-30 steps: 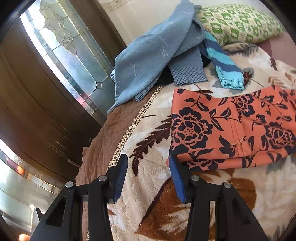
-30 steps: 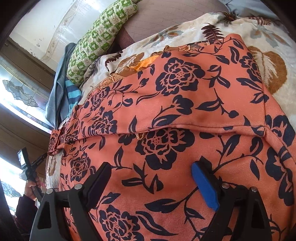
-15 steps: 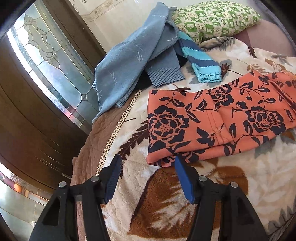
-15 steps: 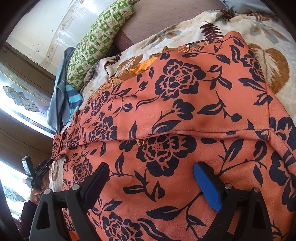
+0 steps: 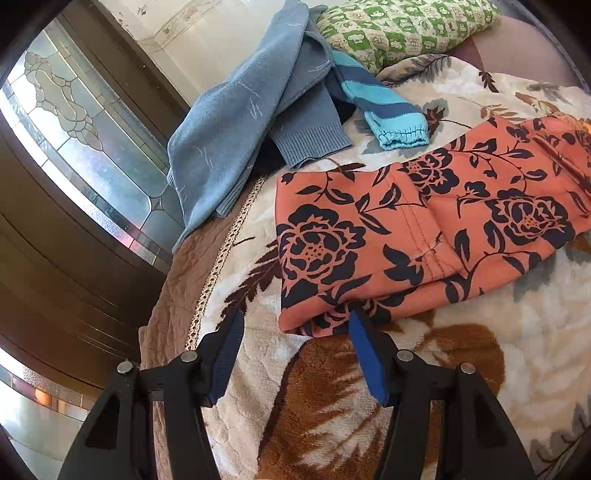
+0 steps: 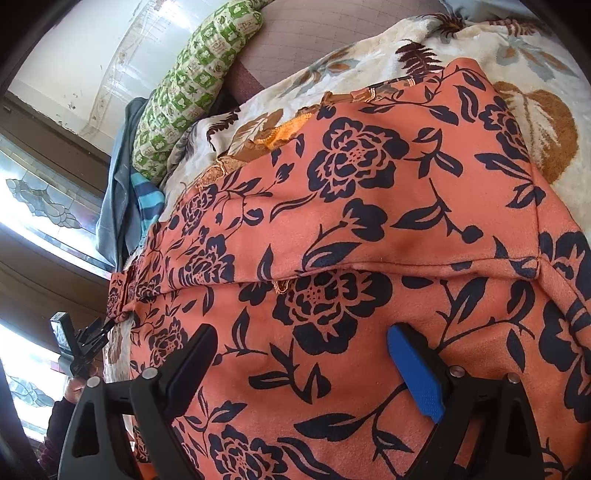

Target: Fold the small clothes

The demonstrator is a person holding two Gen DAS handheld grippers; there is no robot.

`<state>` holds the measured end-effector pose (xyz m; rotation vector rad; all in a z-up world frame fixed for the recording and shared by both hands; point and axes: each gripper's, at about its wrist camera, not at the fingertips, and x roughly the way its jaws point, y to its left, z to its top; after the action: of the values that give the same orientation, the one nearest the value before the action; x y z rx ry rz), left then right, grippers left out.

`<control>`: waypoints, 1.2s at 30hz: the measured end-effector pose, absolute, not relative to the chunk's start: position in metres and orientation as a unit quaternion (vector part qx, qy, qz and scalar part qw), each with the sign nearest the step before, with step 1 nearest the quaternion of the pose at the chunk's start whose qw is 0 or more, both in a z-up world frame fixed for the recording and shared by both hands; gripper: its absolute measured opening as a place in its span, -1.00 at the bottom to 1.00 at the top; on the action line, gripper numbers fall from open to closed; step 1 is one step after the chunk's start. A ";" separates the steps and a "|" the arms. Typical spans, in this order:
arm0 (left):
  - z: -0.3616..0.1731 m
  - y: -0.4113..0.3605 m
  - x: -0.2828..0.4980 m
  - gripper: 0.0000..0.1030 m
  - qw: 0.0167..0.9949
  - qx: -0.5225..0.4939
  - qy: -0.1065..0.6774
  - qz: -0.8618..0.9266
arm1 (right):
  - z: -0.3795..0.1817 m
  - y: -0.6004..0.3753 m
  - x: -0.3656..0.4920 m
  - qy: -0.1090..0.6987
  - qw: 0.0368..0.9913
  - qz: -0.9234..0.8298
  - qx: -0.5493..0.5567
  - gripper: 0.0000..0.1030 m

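An orange garment with dark blue flowers lies folded lengthwise on a floral blanket. My left gripper sits at the garment's near left corner. Its jaws are opening, and the corner lies just ahead of the blue pad, not pinched. In the right wrist view the same garment fills the frame. My right gripper stands open low over its middle with nothing clamped. The left gripper, held by a hand, shows small at the garment's far left end.
A grey-blue sweater and a striped blue sleeve are heaped at the back, next to a green patterned pillow. The bed's left edge drops off beside a dark wooden door with leaded glass.
The left gripper's jaws have spread a little and it has rolled and shifted, so the garment's corner now sits nearer the gap between its tips. The right gripper has not moved.
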<state>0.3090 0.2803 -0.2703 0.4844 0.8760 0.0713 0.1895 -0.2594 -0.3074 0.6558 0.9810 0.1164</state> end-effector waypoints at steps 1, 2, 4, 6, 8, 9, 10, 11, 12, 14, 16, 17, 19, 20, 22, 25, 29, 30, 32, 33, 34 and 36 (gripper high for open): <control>-0.271 0.281 0.311 0.17 0.877 0.228 0.421 0.036 | -0.308 -0.260 0.190 0.461 0.830 0.054 0.310 0.86; -0.271 0.281 0.313 0.17 0.878 0.227 0.420 0.039 | -0.308 -0.259 0.190 0.460 0.830 0.052 0.310 0.86; -0.269 0.277 0.317 0.17 0.880 0.227 0.415 0.039 | -0.307 -0.258 0.191 0.461 0.831 0.052 0.307 0.87; -0.268 0.272 0.321 0.17 0.879 0.234 0.413 0.036 | -0.307 -0.258 0.191 0.461 0.832 0.054 0.303 0.87; -0.271 0.266 0.327 0.17 0.875 0.248 0.415 0.037 | -0.308 -0.259 0.190 0.459 0.832 0.056 0.307 0.87; -0.273 0.264 0.330 0.17 0.872 0.254 0.417 0.038 | -0.308 -0.259 0.190 0.458 0.832 0.056 0.309 0.87; -0.275 0.263 0.334 0.17 0.870 0.255 0.419 0.042 | -0.308 -0.259 0.190 0.456 0.832 0.056 0.310 0.87; -0.276 0.264 0.338 0.17 0.870 0.251 0.421 0.046 | -0.308 -0.259 0.190 0.456 0.833 0.055 0.310 0.87; -0.277 0.265 0.341 0.17 0.873 0.243 0.421 0.048 | -0.308 -0.259 0.189 0.455 0.834 0.055 0.308 0.87; -0.276 0.266 0.345 -0.02 0.878 0.224 0.420 0.048 | -0.308 -0.258 0.189 0.454 0.836 0.057 0.303 0.87; -0.277 0.264 0.349 -0.64 0.876 0.218 0.427 0.054 | -0.307 -0.258 0.188 0.452 0.837 0.059 0.303 0.87; -0.277 0.261 0.350 -0.68 0.875 0.219 0.428 0.059 | -0.308 -0.259 0.187 0.450 0.838 0.060 0.304 0.87; -0.273 0.256 0.348 -0.82 0.879 0.213 0.423 0.055 | -0.308 -0.260 0.186 0.446 0.838 0.062 0.309 0.87; -0.267 0.253 0.346 -0.82 0.883 0.206 0.420 0.049 | -0.308 -0.260 0.186 0.444 0.838 0.063 0.311 0.87; -0.252 0.245 0.340 -0.83 0.891 0.191 0.410 0.032 | -0.307 -0.261 0.185 0.442 0.838 0.064 0.313 0.85; -0.226 0.222 0.330 -0.84 0.902 0.177 0.394 -0.001 | -0.308 -0.264 0.181 0.438 0.839 0.069 0.317 0.83; -0.182 0.174 0.317 -0.84 0.913 0.157 0.372 -0.058 | -0.305 -0.269 0.177 0.429 0.839 0.075 0.328 0.81; -0.172 0.157 0.314 -0.84 0.915 0.157 0.365 -0.072 | -0.304 -0.272 0.174 0.426 0.837 0.076 0.334 0.79; -0.155 0.121 0.308 -0.84 0.916 0.158 0.355 -0.101 | -0.302 -0.280 0.169 0.417 0.833 0.082 0.354 0.76; -0.148 0.101 0.307 -0.84 0.915 0.156 0.354 -0.115 | -0.302 -0.285 0.166 0.413 0.830 0.085 0.365 0.75; -0.141 0.080 0.306 -0.84 0.913 0.154 0.355 -0.130 | -0.301 -0.290 0.162 0.407 0.828 0.088 0.374 0.75; -0.132 0.036 0.304 -0.83 0.909 0.152 0.354 -0.159 | -0.296 -0.302 0.153 0.395 0.828 0.090 0.387 0.75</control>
<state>0.3044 0.0358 -0.1324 0.3132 0.7307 -0.3284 0.1534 -0.3016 -0.2963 0.8216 0.8378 0.1916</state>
